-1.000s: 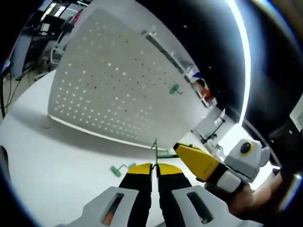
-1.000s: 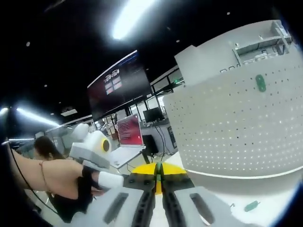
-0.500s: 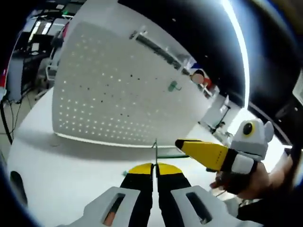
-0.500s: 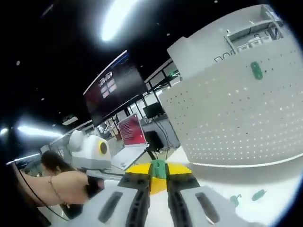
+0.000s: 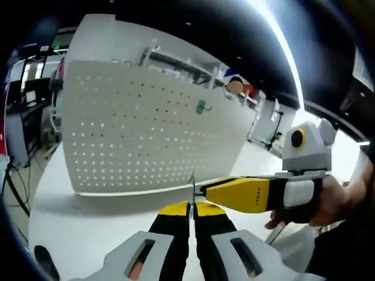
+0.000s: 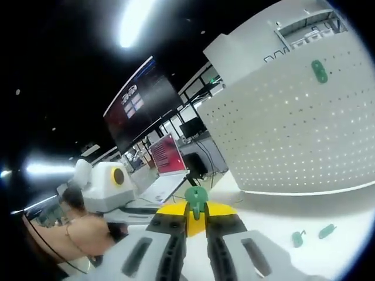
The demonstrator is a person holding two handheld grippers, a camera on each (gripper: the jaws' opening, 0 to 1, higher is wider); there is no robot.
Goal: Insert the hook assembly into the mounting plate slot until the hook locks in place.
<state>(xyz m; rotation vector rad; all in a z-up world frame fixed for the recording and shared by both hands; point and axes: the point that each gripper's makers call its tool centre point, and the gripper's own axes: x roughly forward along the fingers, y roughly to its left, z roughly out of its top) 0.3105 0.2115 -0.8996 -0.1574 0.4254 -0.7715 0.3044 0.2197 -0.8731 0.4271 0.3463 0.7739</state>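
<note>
The white pegboard mounting plate (image 5: 140, 126) is standing upright along the far edge of the white worktop (image 5: 88, 225), its face turned toward both grippers, presumably so a hook can be pushed straight into a hole. One green hook (image 5: 202, 107) is already hanging high on the plate near its upper right corner; in the right gripper view it is showing as the same green hook (image 6: 319, 71) near the top of the board. Two more green hooks (image 6: 310, 235) are lying loose on the worktop in front of the plate's bottom edge.

The right gripper (image 6: 195, 218) is pinching a green hook assembly (image 6: 195, 199) between its yellow-tipped fingers (image 6: 170, 215), which are closed down on it, the rounded green head sticking up above the tips. It is being held well clear of the plate, apparently to line it up before insertion.

The left gripper (image 5: 192, 209) is keeping its fingers (image 5: 174, 212) pressed together on a thin metal wire (image 5: 193, 186) rising from between the tips. In the left gripper view the right gripper (image 5: 202, 189) is reaching in from the right, its tips just beside that wire; whether they are touching is unclear. The hook is not yet in any slot.
</note>
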